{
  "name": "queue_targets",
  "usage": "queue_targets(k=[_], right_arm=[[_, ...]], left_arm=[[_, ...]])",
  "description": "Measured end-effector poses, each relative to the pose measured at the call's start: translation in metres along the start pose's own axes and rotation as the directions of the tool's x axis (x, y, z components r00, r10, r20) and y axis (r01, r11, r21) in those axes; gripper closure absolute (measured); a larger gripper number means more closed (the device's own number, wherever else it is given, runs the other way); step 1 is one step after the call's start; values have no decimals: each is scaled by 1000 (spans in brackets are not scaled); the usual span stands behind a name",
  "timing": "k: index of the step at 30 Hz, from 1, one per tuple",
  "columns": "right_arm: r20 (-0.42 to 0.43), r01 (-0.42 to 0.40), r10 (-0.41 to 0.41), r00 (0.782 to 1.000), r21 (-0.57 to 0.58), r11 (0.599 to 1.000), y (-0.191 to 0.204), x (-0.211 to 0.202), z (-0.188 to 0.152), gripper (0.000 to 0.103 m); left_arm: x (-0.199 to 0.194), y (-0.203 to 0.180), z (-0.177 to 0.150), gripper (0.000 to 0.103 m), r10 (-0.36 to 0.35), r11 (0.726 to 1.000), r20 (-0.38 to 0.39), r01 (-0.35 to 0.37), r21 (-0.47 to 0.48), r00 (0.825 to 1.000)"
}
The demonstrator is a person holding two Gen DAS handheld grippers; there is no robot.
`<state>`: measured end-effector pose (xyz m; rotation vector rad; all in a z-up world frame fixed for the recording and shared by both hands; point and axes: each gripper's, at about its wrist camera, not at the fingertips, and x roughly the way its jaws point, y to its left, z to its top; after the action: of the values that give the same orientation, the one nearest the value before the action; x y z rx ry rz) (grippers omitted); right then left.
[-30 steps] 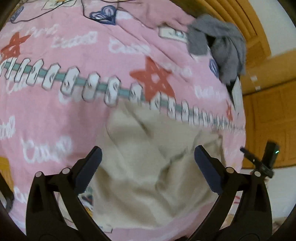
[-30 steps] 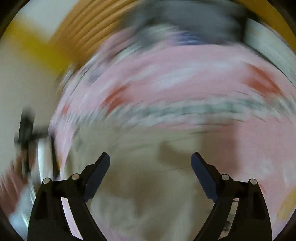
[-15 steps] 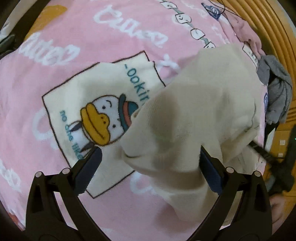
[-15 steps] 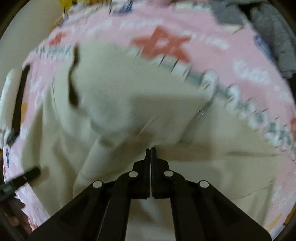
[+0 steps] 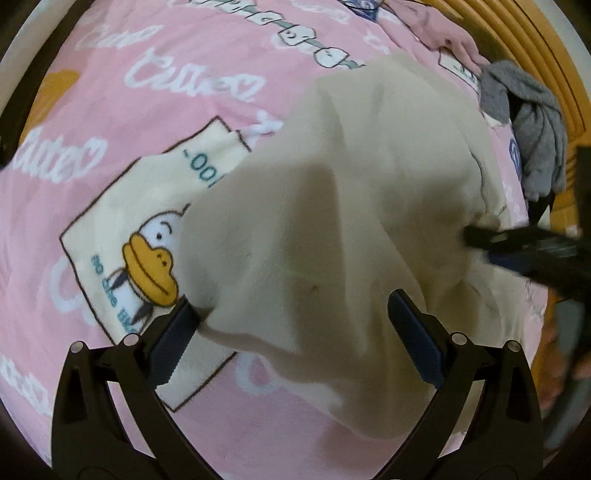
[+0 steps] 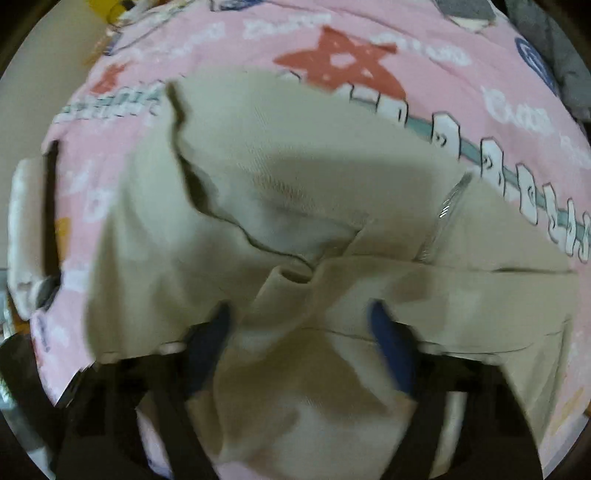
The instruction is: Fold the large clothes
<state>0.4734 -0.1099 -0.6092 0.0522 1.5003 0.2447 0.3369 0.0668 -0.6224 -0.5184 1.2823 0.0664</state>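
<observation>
Both pairs of jaws stand wide apart with nothing between them. On my left gripper (image 5: 291,332) the left finger (image 5: 171,341) just touches the near edge of the beige garment (image 5: 332,206), while the other finger hangs over the cloth. That garment lies rumpled on the pink blanket (image 5: 122,107) covering the bed, half hiding a cream patch with a cartoon duck (image 5: 153,271) to its left. At the far right a grey garment (image 5: 532,122) is heaped against the wooden headboard (image 5: 524,48), and a pink garment (image 5: 439,26) lies bunched at the far edge. My right gripper (image 5: 524,247) shows at the right as a dark, blurred shape over the beige cloth. From my right wrist view, the right gripper (image 6: 303,339) hovers over the beige garment (image 6: 295,192), which shows a folded flap with a dark seam and a zipper (image 6: 443,218) to the right; the blanket's red star (image 6: 343,62) lies beyond it.
</observation>
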Motion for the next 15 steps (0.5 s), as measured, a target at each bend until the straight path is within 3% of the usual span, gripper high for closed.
queue_targets(k=[1,2,3,5,7,12,15], right_arm=[[-5,1,-1,1000,5,1000,1,12,1,63],[7,39,-39,999,1,999,1,18,1,80],[20,55,-55,998,-1,998,-1,22,2,84],[48,8,-10,999,34,999,-9,14,1,93],[120,-22,20,993,15,1000,-12,-12,-1,94],[324,-57,53,945,5,998,-18,-98,18,94],[359,-6,20,933,-39,999,-13,-106,41,94]], left_arm=[[-1,3,1,6,-5,1000,-2,5,-9,1000],[-1,3,1,6,-10,1000,-7,10,-15,1000],[-2,6,-1,6,-19,1000,-13,18,-23,1000],[-6,10,-2,6,-41,998,-24,40,-38,999],[-14,12,-3,6,-72,996,-17,71,-58,997],[-40,-1,1,6,-134,988,74,139,-73,988],[-33,-19,13,6,-76,997,99,77,-2,992]])
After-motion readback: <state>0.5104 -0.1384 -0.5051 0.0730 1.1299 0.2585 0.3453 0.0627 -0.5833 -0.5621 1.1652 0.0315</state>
